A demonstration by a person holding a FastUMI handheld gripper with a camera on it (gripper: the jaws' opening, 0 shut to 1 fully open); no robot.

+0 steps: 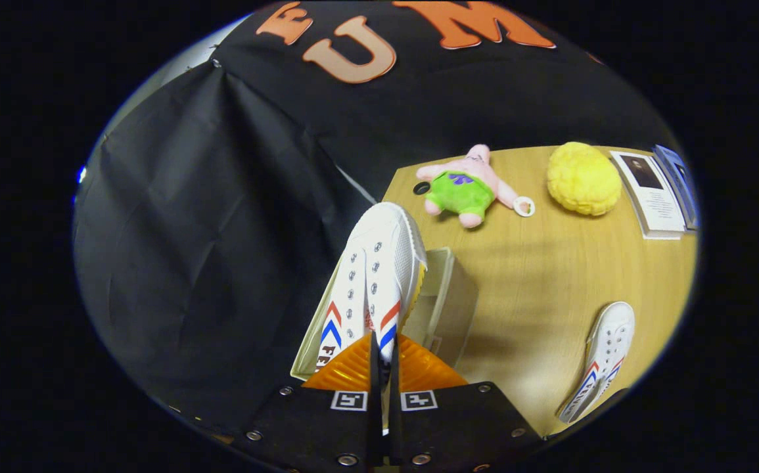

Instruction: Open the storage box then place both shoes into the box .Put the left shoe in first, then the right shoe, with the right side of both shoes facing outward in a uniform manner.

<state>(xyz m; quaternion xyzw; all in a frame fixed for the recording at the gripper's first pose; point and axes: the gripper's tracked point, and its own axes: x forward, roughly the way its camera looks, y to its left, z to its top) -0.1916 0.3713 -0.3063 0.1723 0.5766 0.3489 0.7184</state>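
Observation:
A white canvas shoe (379,276) with red and blue chevrons hangs toe-away from my gripper (383,358), whose fingers are shut on its heel end. It hovers above an open beige storage box (448,295) that stands on the wooden table (550,282) just beyond the fingers; the shoe hides most of the box's inside. A second matching white shoe (601,358) lies on the table to the right of the box, near the table's front edge.
A pink star plush in green shorts (468,187) and a fuzzy yellow ball (583,179) lie at the table's far side. Booklets (658,190) rest at the far right. Black cloth walls (208,230) hang left of and behind the table.

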